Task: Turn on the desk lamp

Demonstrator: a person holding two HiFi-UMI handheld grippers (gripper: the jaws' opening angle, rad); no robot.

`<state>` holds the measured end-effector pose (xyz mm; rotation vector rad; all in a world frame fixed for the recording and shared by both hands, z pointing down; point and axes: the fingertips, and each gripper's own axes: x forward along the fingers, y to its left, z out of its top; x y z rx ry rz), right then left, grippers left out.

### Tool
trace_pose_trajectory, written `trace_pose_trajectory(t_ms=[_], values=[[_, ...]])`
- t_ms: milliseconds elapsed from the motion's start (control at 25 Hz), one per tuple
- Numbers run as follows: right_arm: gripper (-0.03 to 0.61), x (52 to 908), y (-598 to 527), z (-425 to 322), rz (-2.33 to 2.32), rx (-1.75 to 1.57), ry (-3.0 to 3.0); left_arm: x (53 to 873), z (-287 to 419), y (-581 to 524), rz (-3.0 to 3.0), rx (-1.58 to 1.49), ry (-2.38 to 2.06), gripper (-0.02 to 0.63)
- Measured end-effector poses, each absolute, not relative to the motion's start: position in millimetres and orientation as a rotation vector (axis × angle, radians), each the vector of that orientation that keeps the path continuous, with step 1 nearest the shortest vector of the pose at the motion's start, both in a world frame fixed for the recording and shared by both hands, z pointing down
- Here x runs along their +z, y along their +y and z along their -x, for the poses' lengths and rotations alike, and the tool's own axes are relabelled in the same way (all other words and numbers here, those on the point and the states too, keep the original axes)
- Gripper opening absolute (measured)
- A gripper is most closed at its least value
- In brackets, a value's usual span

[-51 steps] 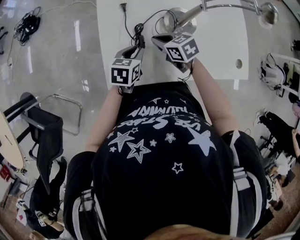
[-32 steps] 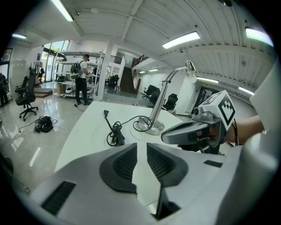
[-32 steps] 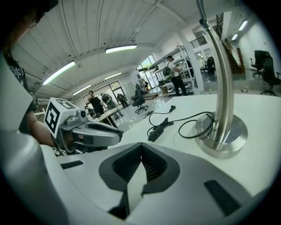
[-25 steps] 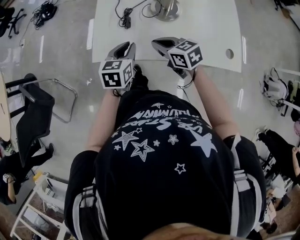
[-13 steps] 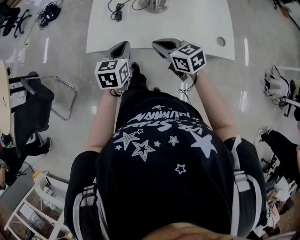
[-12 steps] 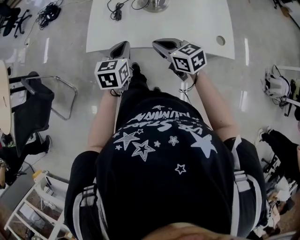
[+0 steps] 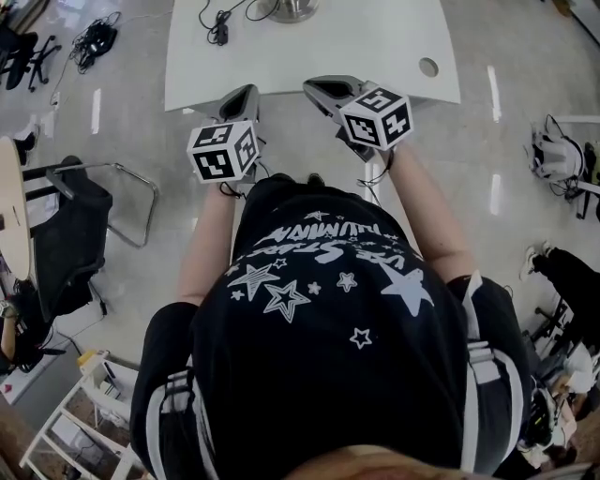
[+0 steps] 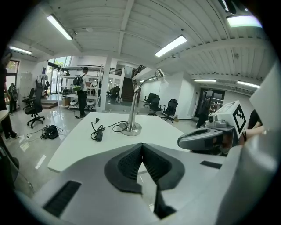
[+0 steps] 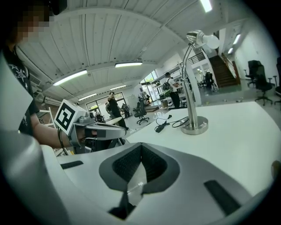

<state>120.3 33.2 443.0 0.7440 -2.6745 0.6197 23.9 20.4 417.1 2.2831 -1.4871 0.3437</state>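
The silver desk lamp (image 8: 132,126) stands on the far part of the white table (image 8: 83,147); only its round base (image 7: 293,8) shows at the top of the head view. Its curved arm and head (image 9: 201,39) rise above the base (image 9: 194,125). A black cord with an inline switch (image 8: 98,134) lies left of the base. My left gripper (image 7: 240,97) and right gripper (image 7: 327,90) hover side by side at the table's near edge, well short of the lamp. Both pairs of jaws are shut with nothing between them, the left (image 8: 141,145) and the right (image 9: 140,145).
A cable hole (image 7: 428,67) sits in the table's right corner. A black chair (image 7: 73,234) stands on the floor to the left, with tangled cables (image 7: 92,37) beyond it. People (image 8: 81,90) and office chairs (image 8: 34,105) are farther back in the room.
The table and lamp have slid toward the top of the head view. Both grippers, over the table by the lamp base two seconds ago, now hang at its near edge.
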Motion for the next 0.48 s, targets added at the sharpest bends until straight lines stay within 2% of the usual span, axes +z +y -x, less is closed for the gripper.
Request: trace_pose_trajectory(t_ms=[480], values=[[0.005,415,39,-100,-0.802,0.52,-2.734,402,-9,33,-2.334,0.293,-1.49,0.009]])
